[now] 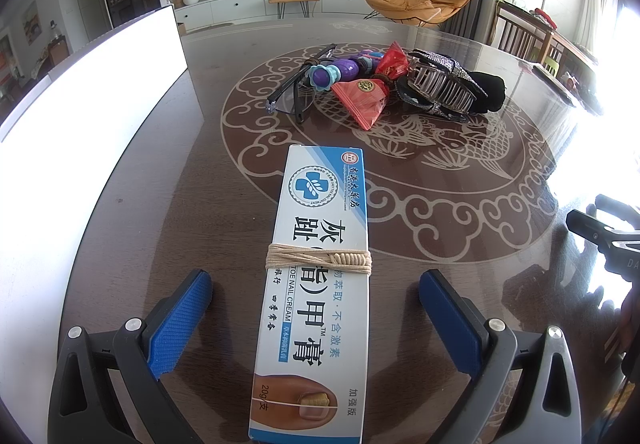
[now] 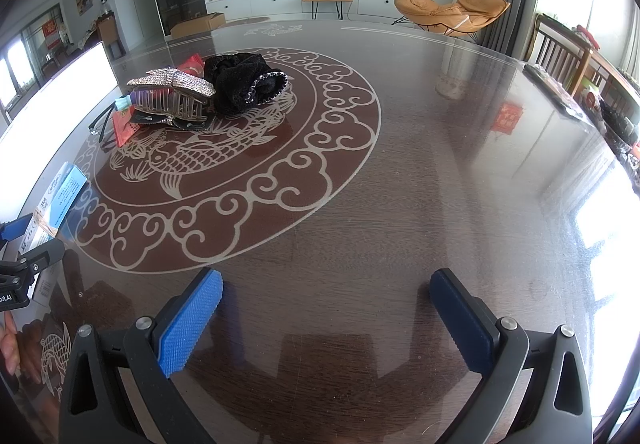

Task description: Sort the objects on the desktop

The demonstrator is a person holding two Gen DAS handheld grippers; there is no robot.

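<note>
Cream box [image 1: 316,284] is lying lengthwise between my left claw's [image 1: 316,308] wide-open fingers, untouched; I am hovering my right claw [image 2: 326,314] wide, empty, farther off.

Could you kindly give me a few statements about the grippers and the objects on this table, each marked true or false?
1. The nail cream box lies between the open fingers of the left gripper. True.
2. A cord is wrapped around the box. True.
3. The right gripper is shut on the hair claw clip. False: it is open, with only bare table between its fingers.
4. The glasses lie apart from all other items. False: they sit against the pile, by the purple toy.
</note>
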